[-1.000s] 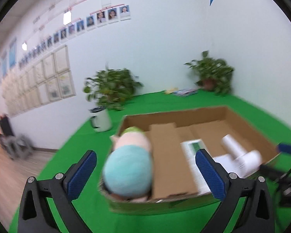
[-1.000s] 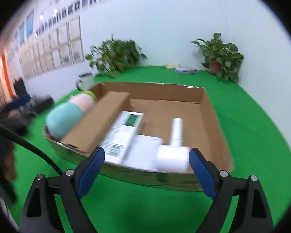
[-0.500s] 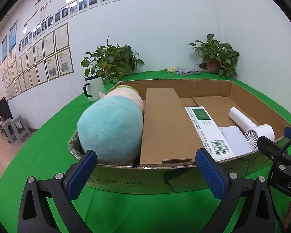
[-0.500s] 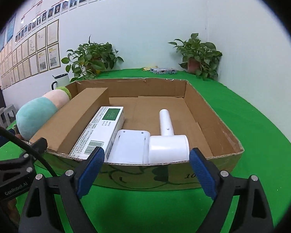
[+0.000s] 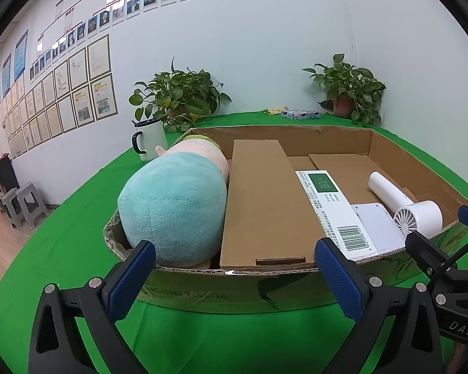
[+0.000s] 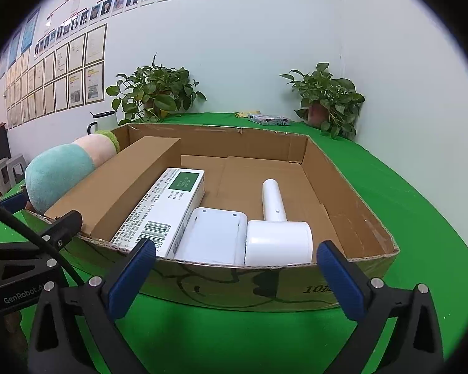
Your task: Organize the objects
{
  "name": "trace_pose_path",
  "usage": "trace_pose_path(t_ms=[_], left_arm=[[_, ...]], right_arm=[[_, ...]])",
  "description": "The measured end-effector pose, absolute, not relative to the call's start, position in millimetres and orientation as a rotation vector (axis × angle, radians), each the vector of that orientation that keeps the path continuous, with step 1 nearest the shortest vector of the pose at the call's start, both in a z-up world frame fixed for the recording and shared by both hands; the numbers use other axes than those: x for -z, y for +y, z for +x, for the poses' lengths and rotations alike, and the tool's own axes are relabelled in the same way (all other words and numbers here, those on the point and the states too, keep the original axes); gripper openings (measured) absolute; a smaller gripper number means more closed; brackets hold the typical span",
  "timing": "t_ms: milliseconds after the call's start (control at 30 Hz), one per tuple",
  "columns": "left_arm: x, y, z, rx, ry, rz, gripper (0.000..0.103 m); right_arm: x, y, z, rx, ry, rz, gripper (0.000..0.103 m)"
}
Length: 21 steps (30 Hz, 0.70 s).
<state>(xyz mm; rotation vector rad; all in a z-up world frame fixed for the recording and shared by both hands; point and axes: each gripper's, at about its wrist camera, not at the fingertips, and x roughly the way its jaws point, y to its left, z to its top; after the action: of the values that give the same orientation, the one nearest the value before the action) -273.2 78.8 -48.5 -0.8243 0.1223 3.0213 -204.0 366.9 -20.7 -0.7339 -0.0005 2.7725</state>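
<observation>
Cardboard tray [image 5: 343,134] mid-frame on green cloth [image 5: 62,233], holds plush [image 5: 174,208], brown box [image 5: 265,199], white carton [image 6: 165,212], hair dryer [image 6: 277,233]. L gripper [image 5: 234,274] & R gripper [image 6: 237,274] both wide, empty, lower frame.

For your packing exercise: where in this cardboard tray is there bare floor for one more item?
The bare cardboard tray floor lies behind the white box and around the hair dryer handle, toward the far and right walls. The left side is crowded: plush toy, brown carton.
</observation>
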Motion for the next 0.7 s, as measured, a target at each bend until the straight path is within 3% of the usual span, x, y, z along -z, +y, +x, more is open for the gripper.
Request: trace_pose_path(t_ms=[700], left_arm=[[48.9,78.9,-273.4,-3.023,0.124,-0.823,0.103]], right_arm=[[19.5,366.4,-201.0,-2.770,0.009,-0.732,0.102]])
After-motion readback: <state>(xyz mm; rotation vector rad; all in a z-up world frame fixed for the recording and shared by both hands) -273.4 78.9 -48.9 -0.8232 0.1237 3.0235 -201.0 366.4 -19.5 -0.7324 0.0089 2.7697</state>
